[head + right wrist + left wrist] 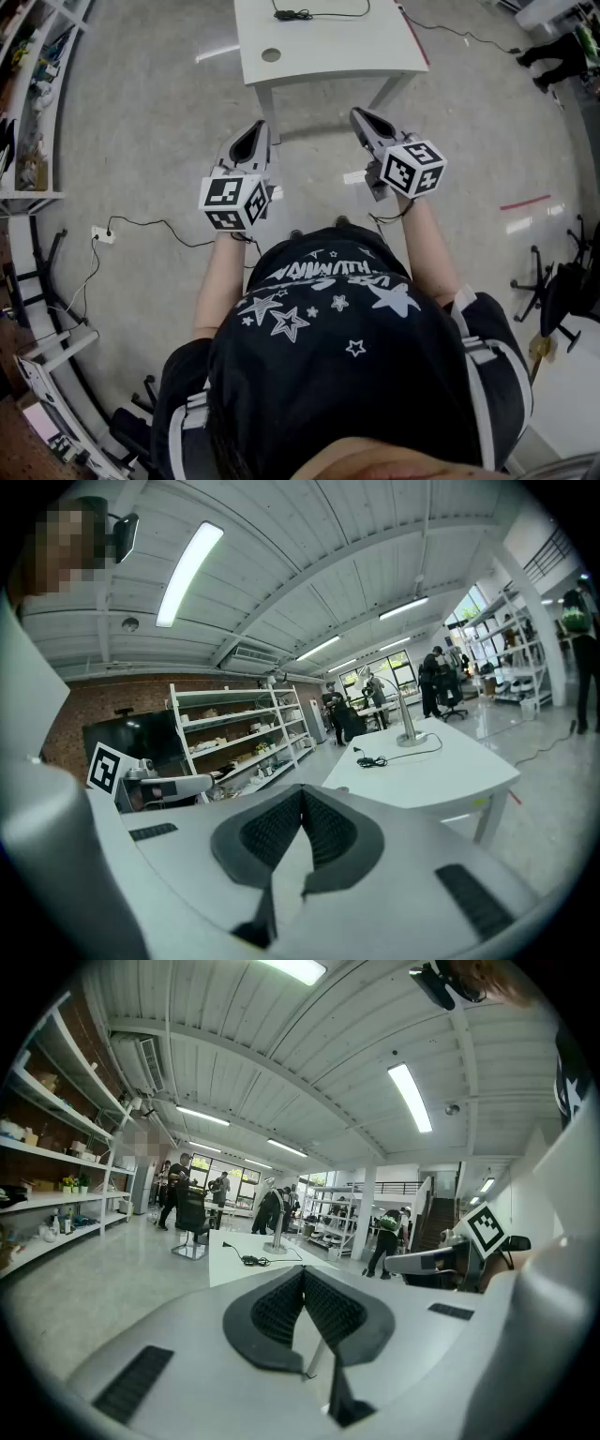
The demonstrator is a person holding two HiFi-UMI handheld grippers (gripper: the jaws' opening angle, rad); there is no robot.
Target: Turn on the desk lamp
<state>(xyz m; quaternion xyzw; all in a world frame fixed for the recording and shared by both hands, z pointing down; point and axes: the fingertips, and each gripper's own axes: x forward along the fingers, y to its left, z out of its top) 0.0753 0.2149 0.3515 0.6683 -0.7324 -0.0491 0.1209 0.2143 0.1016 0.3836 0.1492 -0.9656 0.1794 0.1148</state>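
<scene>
Jaws of the left gripper (254, 128) are pressed together at their tips with nothing between them, and the right gripper (360, 114) is closed and empty in the same way. Both point forward side by side, apart from each other, over the grey floor (150, 122) and just short of the near edge of a white table (328, 52). The desk lamp (410, 726) stands toward the far end of that table, well ahead of both grippers, a slim metal stem on a round base. A black cable (380, 758) with a bundled plug lies on the tabletop between the grippers and the lamp.
</scene>
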